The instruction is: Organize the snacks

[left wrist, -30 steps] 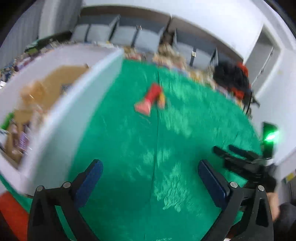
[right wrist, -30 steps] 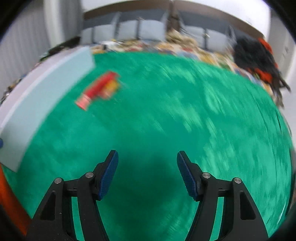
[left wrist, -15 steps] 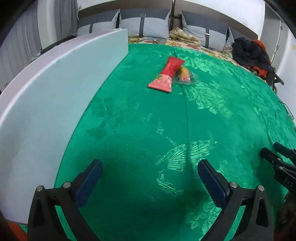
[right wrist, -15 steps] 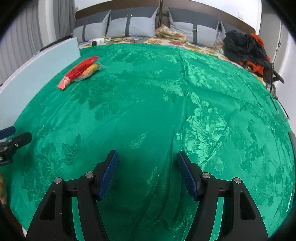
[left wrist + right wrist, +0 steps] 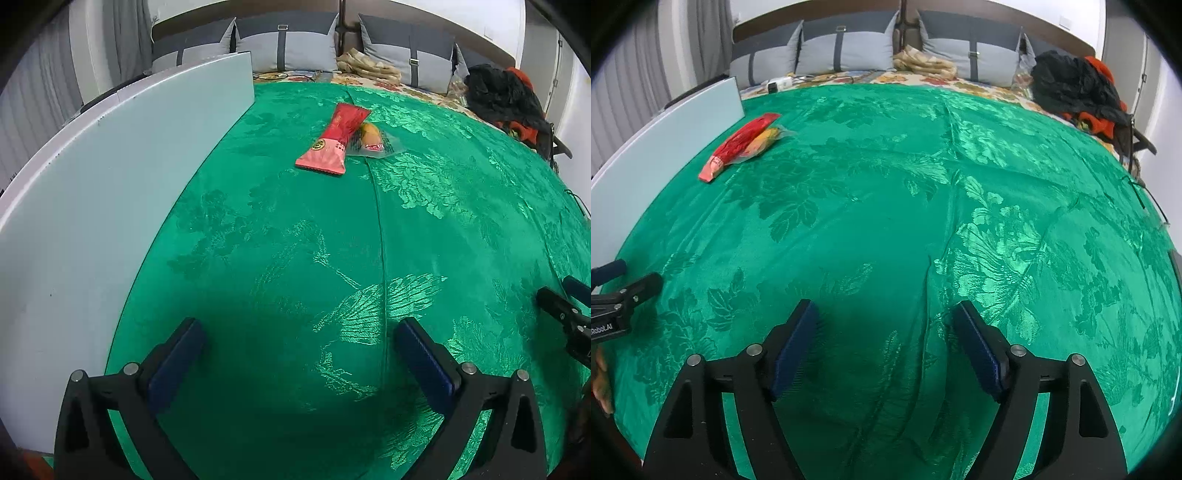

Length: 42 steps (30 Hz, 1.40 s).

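Both tongs hang empty with their jaws spread wide: the left gripper (image 5: 295,354) low over the green cloth (image 5: 424,229) beside the white box (image 5: 92,206), the right gripper (image 5: 886,343) further out over bare fabric. That cloth covers nearly the whole surface, and the box wall stands along its left edge; what it holds cannot be seen from here. Two snacks are left out, well ahead of both grippers: a red packet (image 5: 334,140) lying flat near the far end of the box, and a smaller clear wrapper with something orange inside (image 5: 371,138) touching its right side. Judging by this, sorting looks nearly finished, with those two not yet put away.
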Tool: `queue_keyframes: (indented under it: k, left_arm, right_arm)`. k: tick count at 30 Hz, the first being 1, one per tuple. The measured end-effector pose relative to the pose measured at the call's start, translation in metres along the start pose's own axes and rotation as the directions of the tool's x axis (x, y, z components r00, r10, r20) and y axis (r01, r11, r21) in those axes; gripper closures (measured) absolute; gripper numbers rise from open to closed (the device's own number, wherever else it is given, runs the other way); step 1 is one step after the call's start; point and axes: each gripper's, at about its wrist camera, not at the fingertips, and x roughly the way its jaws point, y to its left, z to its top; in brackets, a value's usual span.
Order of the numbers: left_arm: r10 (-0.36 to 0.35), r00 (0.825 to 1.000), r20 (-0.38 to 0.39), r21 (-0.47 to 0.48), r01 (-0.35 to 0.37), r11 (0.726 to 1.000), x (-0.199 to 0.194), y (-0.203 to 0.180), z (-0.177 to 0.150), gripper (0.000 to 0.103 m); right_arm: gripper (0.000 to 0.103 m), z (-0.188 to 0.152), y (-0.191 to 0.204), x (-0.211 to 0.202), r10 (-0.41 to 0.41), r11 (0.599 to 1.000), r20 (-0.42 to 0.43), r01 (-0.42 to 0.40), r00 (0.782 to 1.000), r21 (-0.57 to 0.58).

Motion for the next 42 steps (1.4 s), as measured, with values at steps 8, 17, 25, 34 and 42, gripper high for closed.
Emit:
queue_keyframes:
  k: [8, 17, 25, 34, 42]
  left_arm:
    - [0.000, 1.000, 0.000, 0.000, 0.000, 1.000, 0.001, -0.001, 0.000, 0.000]
    - [0.000, 1.000, 0.000, 0.000, 0.000, 1.000, 0.001, -0.001, -0.001, 0.000]
    - [-0.025, 0.999, -0.026, 0.022, 0.025, 0.999, 0.000, -0.001, 0.001, 0.000]
    - [-0.093, 0.995, -0.037, 0.031, 0.095, 0.995, 0.001, 0.010, 0.063, 0.001]
    - [-0.139, 0.990, -0.010, 0.022, 0.139, 0.990, 0.025, 0.017, 0.146, 0.007]
  right_arm:
    - [0.023, 0.000, 0.000, 0.000, 0.000, 1.000, 0.000, 0.000, 1.000, 0.000]
    - [0.023, 0.000, 0.000, 0.000, 0.001, 1.000, 0.001, -0.001, 1.000, 0.000]
    - [0.023, 0.000, 0.000, 0.000, 0.001, 1.000, 0.002, -0.001, 1.000, 0.000]
    - [0.023, 0.000, 0.000, 0.000, 0.002, 1.000, 0.002, -0.002, 1.000, 0.000]
    - [0.023, 0.000, 0.000, -0.001, 0.003, 1.000, 0.003, -0.003, 1.000, 0.000]
